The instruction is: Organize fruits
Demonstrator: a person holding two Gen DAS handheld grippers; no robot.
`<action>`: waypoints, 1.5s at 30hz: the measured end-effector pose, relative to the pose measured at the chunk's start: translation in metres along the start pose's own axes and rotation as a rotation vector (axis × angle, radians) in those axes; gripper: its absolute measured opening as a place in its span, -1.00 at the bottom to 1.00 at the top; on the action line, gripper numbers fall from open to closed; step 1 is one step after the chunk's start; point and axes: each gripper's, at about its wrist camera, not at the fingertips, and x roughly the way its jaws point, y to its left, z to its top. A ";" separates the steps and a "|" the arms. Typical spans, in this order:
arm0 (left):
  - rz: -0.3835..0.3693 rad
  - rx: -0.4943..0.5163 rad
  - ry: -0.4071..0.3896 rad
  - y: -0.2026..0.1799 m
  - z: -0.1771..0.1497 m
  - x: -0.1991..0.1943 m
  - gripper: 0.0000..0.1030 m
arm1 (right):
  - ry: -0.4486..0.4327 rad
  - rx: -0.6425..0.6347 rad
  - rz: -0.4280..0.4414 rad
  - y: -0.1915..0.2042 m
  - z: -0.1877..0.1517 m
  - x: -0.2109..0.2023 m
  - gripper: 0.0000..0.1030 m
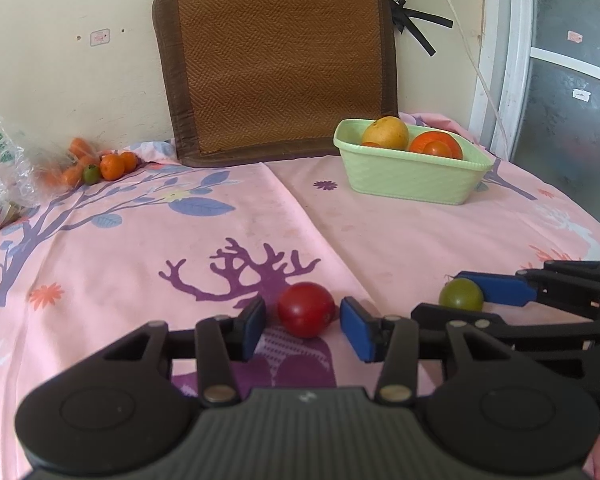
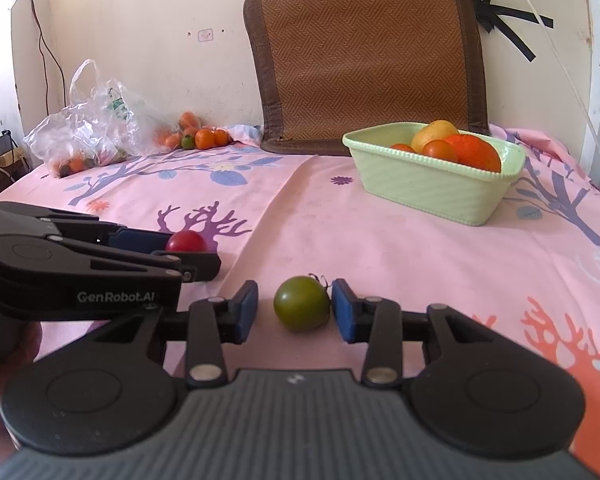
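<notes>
A red tomato [image 1: 306, 309] lies on the pink cloth between the blue pads of my left gripper [image 1: 303, 322], which is open, with gaps on both sides. A green tomato [image 2: 301, 303] lies between the pads of my right gripper [image 2: 294, 310], also open; the right pad is close to it. Each gripper shows in the other's view: the right one [image 1: 476, 300] around the green tomato [image 1: 461, 294], the left one [image 2: 180, 248] around the red tomato [image 2: 186, 241]. A light green basket [image 1: 410, 178] [image 2: 436, 184] at the back right holds a yellow fruit, an orange and small tomatoes.
A woven brown cushion [image 1: 276, 60] leans on the wall behind the basket. Small oranges and a green fruit [image 1: 104, 166] lie at the back left beside a clear plastic bag [image 2: 92, 128] with more fruit. A white cable [image 1: 472, 52] hangs at the right.
</notes>
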 end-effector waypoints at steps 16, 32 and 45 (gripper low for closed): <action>0.009 -0.010 0.001 0.001 0.000 0.000 -0.03 | -0.001 0.000 -0.003 0.000 0.000 0.000 -0.15; 0.013 -0.010 0.001 0.002 0.000 0.000 0.01 | -0.007 -0.050 -0.038 0.004 -0.008 -0.012 -0.12; 0.010 -0.019 -0.002 0.004 0.000 0.000 0.02 | -0.007 -0.050 -0.039 0.004 -0.008 -0.011 -0.12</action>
